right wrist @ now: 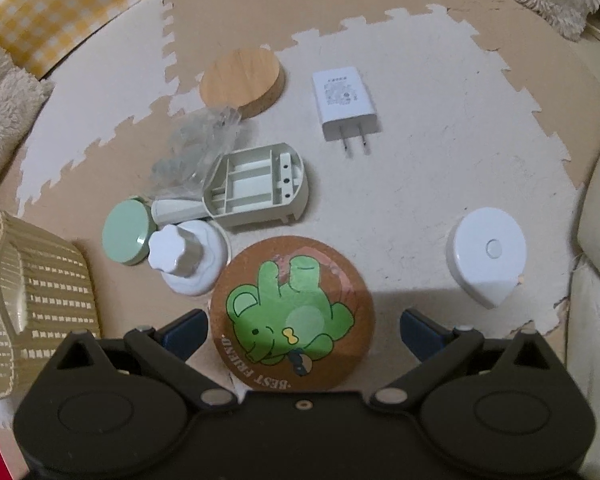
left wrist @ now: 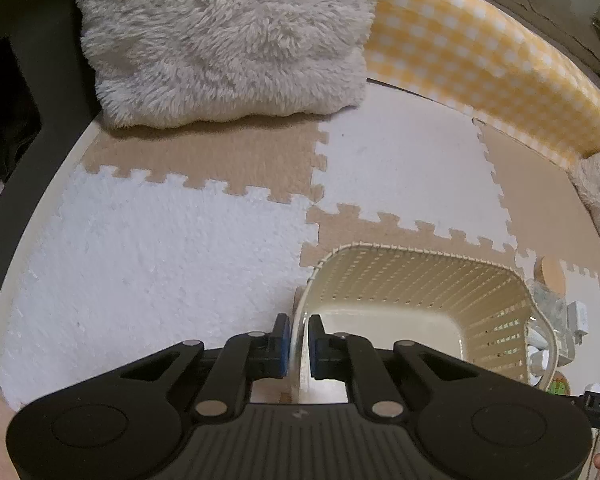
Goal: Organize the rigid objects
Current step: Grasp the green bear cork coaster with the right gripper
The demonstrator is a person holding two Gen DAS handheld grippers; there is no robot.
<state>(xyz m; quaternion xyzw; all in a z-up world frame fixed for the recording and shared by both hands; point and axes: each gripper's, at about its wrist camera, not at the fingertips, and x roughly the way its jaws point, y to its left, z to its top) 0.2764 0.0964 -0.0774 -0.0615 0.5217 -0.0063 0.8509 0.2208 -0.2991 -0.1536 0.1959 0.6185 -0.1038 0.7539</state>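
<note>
A cream woven plastic basket (left wrist: 420,254) stands on the foam puzzle mat, and my left gripper (left wrist: 299,332) is shut on its near-left wall, one blue pad outside and one inside. The basket's inside shows nothing in it. In the right wrist view the basket (right wrist: 40,292) sits at the left. My right gripper (right wrist: 304,320) is open, pointing down, its fingers straddling a round cork coaster (right wrist: 292,312) with a green cartoon animal. Beyond lie a white knob-topped cap (right wrist: 184,258), a green lid (right wrist: 126,234), a cream battery casing (right wrist: 256,188), a wooden disc (right wrist: 242,80), a white charger (right wrist: 346,98) and a white teardrop device (right wrist: 486,254).
A crumpled clear plastic bag (right wrist: 196,148) lies behind the casing. A fluffy beige cushion (left wrist: 228,40) and yellow checked fabric (left wrist: 480,52) border the mat at the back, dark furniture (left wrist: 40,80) at the left, and a cream padded edge (right wrist: 596,240) at the right.
</note>
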